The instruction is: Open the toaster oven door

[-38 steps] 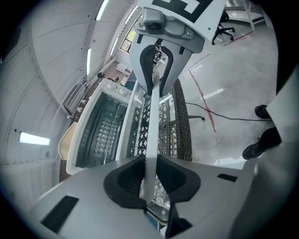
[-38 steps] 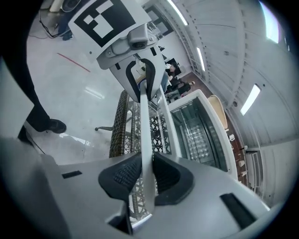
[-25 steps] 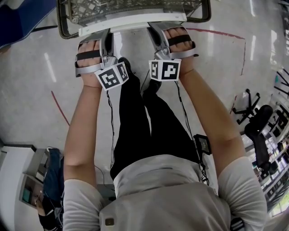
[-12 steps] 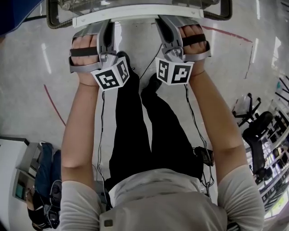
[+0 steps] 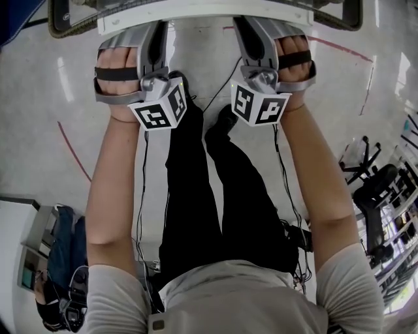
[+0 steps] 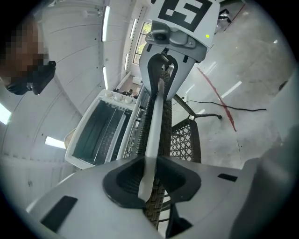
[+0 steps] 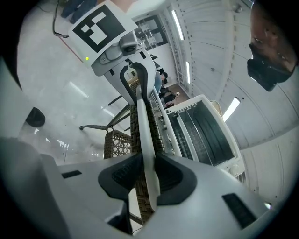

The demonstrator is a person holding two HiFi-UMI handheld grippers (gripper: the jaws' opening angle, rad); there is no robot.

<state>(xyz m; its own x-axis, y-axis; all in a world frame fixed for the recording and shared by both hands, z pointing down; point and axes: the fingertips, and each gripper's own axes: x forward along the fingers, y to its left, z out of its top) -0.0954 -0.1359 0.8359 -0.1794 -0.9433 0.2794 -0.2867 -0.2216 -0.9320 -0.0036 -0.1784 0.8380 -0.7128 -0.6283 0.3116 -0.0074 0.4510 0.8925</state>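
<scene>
A white toaster oven [image 6: 100,133] [image 7: 205,130] with a glass front stands on a white board [image 5: 202,14] over a dark wicker frame [image 6: 184,144] [image 7: 117,144]. I cannot tell whether its door is shut. My left gripper [image 5: 153,32] [image 6: 147,175] is shut on the board's near edge [image 6: 156,116], left of centre. Right of centre, my right gripper [image 5: 251,29] [image 7: 147,179] is clamped on the same edge [image 7: 142,121]. Each gripper view shows the other gripper at the strip's far end. In the head view the oven is out of frame.
The person's legs and trailing cables [image 5: 140,196] hang below the grippers over a pale glossy floor with red tape lines [image 5: 72,150]. A black office chair [image 5: 375,182] stands at the right, and a white shelf unit [image 5: 26,248] at the lower left.
Both grippers and the white board's edge have slid toward the top of the head view and sit a little farther apart. The grips on the edge are unchanged.
</scene>
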